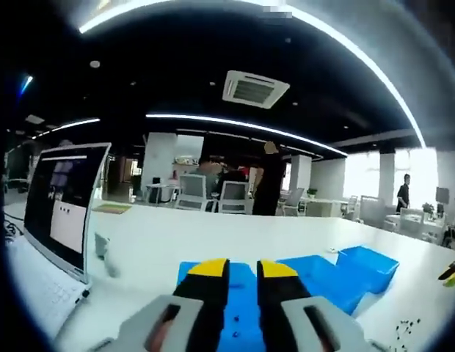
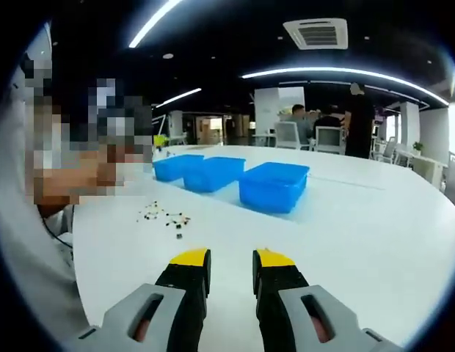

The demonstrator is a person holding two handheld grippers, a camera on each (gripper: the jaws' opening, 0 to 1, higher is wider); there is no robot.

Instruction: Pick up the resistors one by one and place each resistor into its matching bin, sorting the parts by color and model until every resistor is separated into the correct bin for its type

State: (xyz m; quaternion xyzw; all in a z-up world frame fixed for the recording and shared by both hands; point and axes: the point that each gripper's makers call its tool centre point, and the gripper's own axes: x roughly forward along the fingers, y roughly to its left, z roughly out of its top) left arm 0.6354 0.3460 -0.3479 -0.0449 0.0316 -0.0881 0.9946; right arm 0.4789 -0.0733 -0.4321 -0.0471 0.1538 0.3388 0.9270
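Three blue bins (image 2: 229,176) sit behind scattered resistors (image 2: 165,217) on the table (image 2: 345,227); tiny, light, best pinched mid-body; both claws (image 1: 242,270) (image 2: 231,257) parted, empty

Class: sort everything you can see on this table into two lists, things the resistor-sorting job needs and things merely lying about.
For the job:
- resistors, scattered loose on the table
- three blue bins
- left gripper, right gripper, nothing between their jaws

Just lying about:
- laptop
- office chairs beyond the table

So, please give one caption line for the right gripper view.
Right gripper open above white table, facing scattered resistors and three blue bins.
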